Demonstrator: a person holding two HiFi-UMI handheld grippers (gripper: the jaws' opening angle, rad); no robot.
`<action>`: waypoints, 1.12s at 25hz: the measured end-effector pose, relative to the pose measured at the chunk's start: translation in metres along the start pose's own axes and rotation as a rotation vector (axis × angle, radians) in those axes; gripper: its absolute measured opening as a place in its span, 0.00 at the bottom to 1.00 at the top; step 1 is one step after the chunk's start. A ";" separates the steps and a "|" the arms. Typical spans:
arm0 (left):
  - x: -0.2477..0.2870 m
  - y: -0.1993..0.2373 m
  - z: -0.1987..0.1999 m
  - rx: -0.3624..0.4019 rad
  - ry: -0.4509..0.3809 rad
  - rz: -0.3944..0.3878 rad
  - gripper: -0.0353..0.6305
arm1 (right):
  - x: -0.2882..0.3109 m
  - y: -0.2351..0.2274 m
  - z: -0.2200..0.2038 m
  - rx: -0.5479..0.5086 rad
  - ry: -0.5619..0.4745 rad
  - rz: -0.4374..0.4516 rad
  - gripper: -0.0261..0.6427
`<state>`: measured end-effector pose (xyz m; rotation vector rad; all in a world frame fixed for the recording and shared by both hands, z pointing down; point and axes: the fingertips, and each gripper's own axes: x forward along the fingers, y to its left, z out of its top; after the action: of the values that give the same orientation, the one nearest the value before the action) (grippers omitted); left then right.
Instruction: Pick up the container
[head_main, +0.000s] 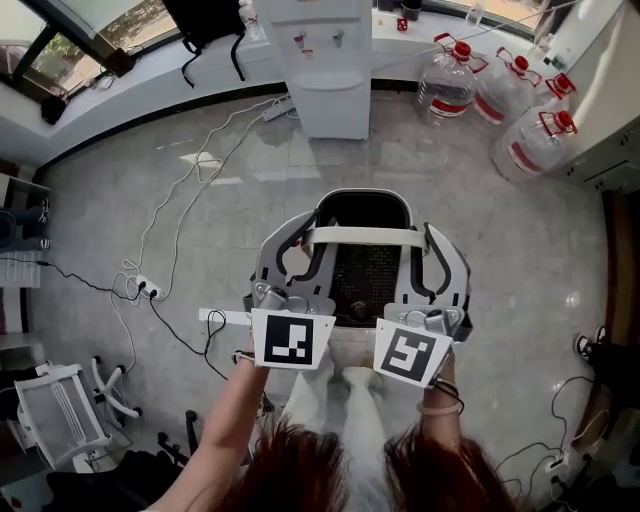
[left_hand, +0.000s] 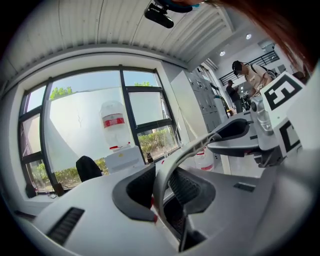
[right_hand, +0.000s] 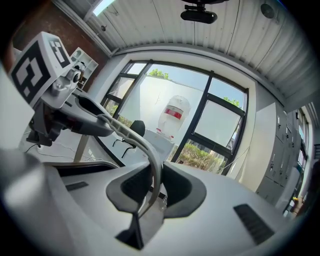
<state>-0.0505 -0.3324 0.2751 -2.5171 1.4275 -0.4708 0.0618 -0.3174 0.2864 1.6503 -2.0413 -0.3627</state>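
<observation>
The container (head_main: 366, 275) is a black mesh basket with a pale arched handle (head_main: 365, 237), held up in the air above the floor. My left gripper (head_main: 303, 243) is shut on the handle's left end, my right gripper (head_main: 430, 245) on its right end. In the left gripper view the handle (left_hand: 192, 150) runs up from between the black pads of the left gripper (left_hand: 162, 192) towards the right gripper (left_hand: 235, 132). In the right gripper view the same handle (right_hand: 127, 135) passes between the pads of the right gripper (right_hand: 152, 187) and reaches the left gripper (right_hand: 82, 120).
Below lies a grey tiled floor with loose cables (head_main: 190, 190) and a power strip (head_main: 145, 288). A white water dispenser (head_main: 325, 70) stands ahead, with large water jugs (head_main: 450, 80) to its right. A white chair (head_main: 60, 410) is at lower left. A person (left_hand: 250, 75) stands far off.
</observation>
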 end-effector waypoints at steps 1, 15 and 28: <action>-0.005 0.003 0.010 -0.005 -0.003 0.007 0.19 | -0.005 -0.004 0.010 0.009 0.007 0.002 0.15; -0.071 0.015 0.121 -0.084 -0.003 0.082 0.19 | -0.076 -0.060 0.111 0.001 -0.072 0.026 0.16; -0.118 0.003 0.219 -0.100 -0.023 0.120 0.19 | -0.146 -0.118 0.174 0.029 -0.134 0.034 0.16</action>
<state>-0.0272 -0.2270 0.0506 -2.4847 1.6202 -0.3561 0.0914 -0.2205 0.0511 1.6464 -2.1789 -0.4443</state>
